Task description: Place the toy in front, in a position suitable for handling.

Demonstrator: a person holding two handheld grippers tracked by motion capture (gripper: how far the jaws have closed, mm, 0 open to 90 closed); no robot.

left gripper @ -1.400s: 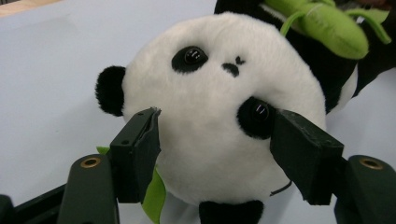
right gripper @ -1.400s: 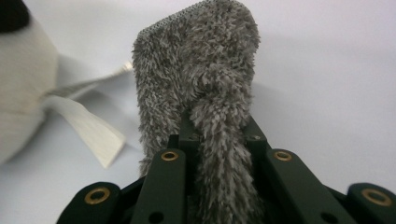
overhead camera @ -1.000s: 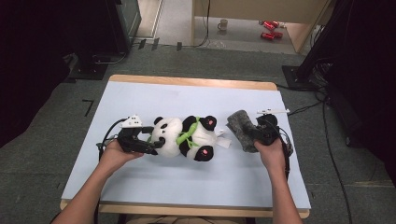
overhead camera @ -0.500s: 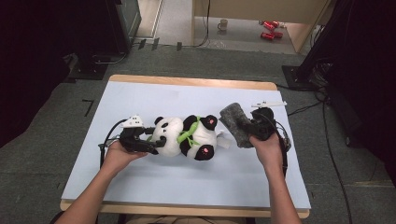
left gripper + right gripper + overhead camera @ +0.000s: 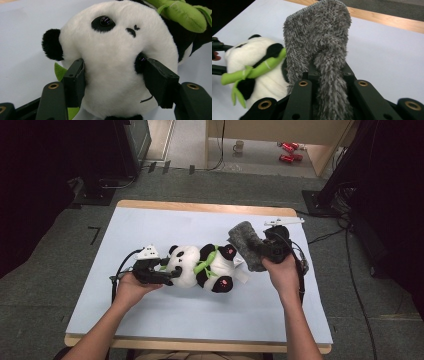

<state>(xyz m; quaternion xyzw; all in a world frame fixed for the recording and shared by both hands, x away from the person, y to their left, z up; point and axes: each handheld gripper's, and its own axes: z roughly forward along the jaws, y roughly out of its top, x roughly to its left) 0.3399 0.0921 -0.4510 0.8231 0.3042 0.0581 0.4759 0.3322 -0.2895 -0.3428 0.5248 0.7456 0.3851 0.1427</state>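
Black left gripper [image 5: 112,75] jaws just closing onto panda toy's [image 5: 112,62] head, right gripper [image 5: 329,75] jaws pinching grey fuzzy cloth [image 5: 322,37]

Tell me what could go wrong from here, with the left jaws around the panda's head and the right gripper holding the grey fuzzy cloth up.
1. The left gripper has just been closing on the panda; its pads meet only soft fur at the head, so it may slip or squash out.
2. The right gripper pinches a bunched fold of the grey cloth; the free part may flop or pull loose.
3. The cloth hangs close to the panda's feet and may nudge the toy.
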